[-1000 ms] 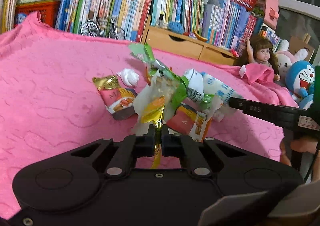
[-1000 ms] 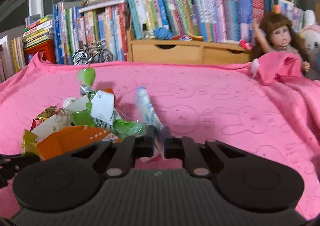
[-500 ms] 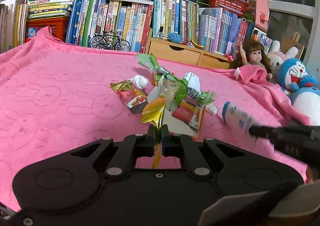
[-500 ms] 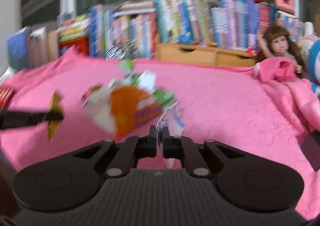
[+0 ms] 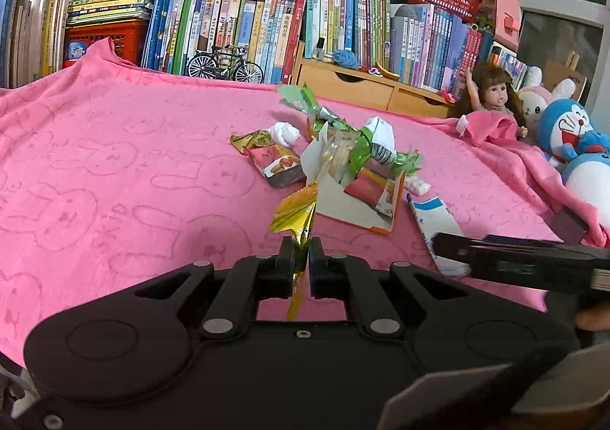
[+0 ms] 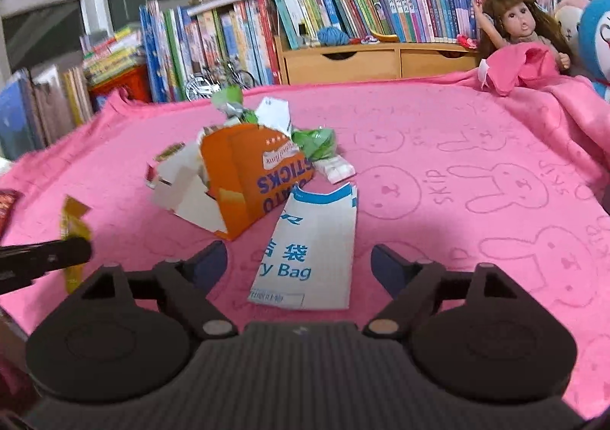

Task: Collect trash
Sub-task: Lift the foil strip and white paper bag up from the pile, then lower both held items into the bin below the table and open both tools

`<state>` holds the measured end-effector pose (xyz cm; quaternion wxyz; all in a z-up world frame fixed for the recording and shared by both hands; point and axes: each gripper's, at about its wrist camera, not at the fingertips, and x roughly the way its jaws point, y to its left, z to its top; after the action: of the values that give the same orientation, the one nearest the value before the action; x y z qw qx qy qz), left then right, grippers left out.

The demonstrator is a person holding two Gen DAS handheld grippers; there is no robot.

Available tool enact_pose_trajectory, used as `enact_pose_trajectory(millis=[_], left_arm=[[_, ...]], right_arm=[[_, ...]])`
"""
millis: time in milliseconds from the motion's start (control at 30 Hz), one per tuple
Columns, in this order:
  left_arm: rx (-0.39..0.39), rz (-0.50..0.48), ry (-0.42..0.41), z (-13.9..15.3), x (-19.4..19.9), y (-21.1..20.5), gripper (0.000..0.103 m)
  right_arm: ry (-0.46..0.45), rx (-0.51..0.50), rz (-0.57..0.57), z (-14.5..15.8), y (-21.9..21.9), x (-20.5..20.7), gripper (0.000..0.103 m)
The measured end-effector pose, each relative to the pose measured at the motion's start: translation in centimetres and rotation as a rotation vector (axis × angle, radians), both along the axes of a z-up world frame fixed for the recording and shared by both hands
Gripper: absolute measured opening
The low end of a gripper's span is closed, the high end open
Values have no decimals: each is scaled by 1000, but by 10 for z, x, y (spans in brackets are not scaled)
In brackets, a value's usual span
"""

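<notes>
My left gripper (image 5: 301, 252) is shut on a yellow foil wrapper (image 5: 295, 212), held just above the pink blanket (image 5: 114, 163). Beyond it lies a trash pile: an orange snack box (image 6: 251, 174), green wrappers (image 5: 354, 151), a brown-and-red packet (image 5: 274, 163) and a white tissue wad (image 5: 286, 132). My right gripper (image 6: 299, 262) stands open over a white-and-blue paper bag (image 6: 312, 254) lying flat between its fingers. The bag (image 5: 434, 216) and right gripper's finger (image 5: 514, 258) show at right in the left wrist view. In the right wrist view, the left gripper's finger (image 6: 42, 258) with the yellow wrapper (image 6: 74, 235) is at left.
Rows of books (image 5: 248, 22), a toy bicycle (image 5: 225, 64) and wooden drawers (image 5: 362, 87) line the back. A doll (image 5: 492, 94) and plush toys (image 5: 568, 129) sit at the right, where the blanket bunches up.
My right gripper carried the white-and-blue bag toward the near side of the pile, then opened and let it drop flat. The left gripper pulled back slightly, still holding the yellow wrapper.
</notes>
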<state>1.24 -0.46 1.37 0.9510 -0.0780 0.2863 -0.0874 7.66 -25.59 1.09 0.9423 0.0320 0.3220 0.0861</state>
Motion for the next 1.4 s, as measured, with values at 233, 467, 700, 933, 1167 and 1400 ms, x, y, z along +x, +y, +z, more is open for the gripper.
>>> enact_pose_trajectory(millis=[233, 467, 700, 933, 1167, 1400], left_arm=[[17, 4, 16, -6, -2, 1, 7], [10, 2, 15, -7, -4, 4, 7], [15, -3, 8, -5, -10, 5, 7], [8, -27, 16, -2, -20, 7, 7], [-13, -42, 17, -1, -44, 8, 7], [-7, -105, 65, -1, -79, 7, 7]], right_arm=[[-20, -75, -39, -11, 12, 6, 66], [-75, -62, -23, 5, 7, -14, 33], [-91, -55, -4, 9, 6, -32, 29], [-117, -2, 33, 20, 3, -59, 28], [-129, 35, 98, 25, 8, -97, 28], [-106, 83, 172, 26, 13, -139, 28]])
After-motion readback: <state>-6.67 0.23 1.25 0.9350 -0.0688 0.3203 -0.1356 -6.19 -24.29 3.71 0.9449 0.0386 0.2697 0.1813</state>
